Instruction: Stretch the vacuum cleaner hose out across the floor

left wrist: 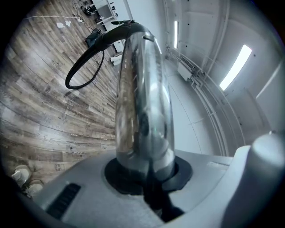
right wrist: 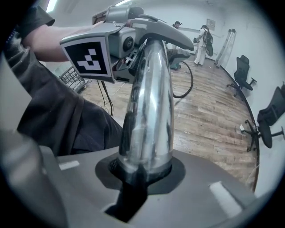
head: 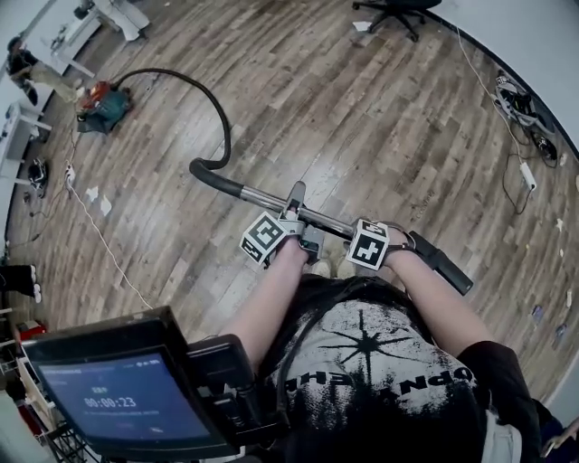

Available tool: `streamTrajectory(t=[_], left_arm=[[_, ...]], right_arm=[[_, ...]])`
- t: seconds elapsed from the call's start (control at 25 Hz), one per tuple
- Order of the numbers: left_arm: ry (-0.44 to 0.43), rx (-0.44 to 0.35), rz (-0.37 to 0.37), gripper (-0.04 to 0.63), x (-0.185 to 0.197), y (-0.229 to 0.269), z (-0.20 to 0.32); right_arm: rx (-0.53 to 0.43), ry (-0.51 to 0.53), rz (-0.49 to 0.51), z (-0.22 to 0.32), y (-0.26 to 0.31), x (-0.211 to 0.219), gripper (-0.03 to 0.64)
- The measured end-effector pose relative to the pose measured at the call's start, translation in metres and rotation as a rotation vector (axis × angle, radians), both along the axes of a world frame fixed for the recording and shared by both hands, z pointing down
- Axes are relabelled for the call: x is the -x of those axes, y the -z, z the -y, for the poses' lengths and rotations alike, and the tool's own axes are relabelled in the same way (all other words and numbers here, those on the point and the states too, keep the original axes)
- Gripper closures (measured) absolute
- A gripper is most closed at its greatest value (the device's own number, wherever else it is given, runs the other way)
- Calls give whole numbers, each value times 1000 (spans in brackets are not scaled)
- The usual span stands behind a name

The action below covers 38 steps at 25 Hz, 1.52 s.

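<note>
The vacuum cleaner body [head: 99, 104] sits on the wooden floor at the upper left. Its black hose [head: 213, 104] arcs from there to a curved handle, which joins a chrome tube [head: 262, 197] held level in front of me. My left gripper [head: 301, 226] is shut on this chrome tube [left wrist: 142, 102] near its middle. My right gripper [head: 404, 240] is shut on the same tube [right wrist: 149, 111] further right, before the tube's black end [head: 448, 269]. The left gripper's marker cube [right wrist: 89, 55] shows up the tube in the right gripper view. The hose [left wrist: 82, 67] loops over the floor.
An office chair [head: 398, 9] stands at the top, two more [right wrist: 242, 69] by the wall. Cables and a power strip [head: 526, 174] lie at the right. A thin white cord [head: 99, 231] crosses the floor at left. Desks fill the upper left corner. A screen [head: 118, 393] is bottom left. People [right wrist: 202, 38] stand far off.
</note>
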<state>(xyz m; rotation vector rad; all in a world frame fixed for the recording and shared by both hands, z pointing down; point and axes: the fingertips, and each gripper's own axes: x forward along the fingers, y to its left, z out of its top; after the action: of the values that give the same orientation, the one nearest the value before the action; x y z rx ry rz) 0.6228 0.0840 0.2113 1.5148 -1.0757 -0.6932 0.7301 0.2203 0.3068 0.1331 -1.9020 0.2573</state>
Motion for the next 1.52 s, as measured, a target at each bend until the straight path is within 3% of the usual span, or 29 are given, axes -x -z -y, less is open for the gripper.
streamTrajectory(t=[0.32,0.64,0.96,1.52], left_arm=[[-64,6,-38,549,0,-17,-8],[-113,-2,-51,549,-39,-12,-6],[-113,2,-46,549,-106,-12,-21],[-128,16,-34,549,-268,-16,-67]], right_arm=[[-3,-65,-40,-14,-13,5,538],[-3,-112,-50,-17,-6,-28,538],[5,-111,-47,-33,-6,-95,538],[17,-129,-33,-83,-9,-252,538]])
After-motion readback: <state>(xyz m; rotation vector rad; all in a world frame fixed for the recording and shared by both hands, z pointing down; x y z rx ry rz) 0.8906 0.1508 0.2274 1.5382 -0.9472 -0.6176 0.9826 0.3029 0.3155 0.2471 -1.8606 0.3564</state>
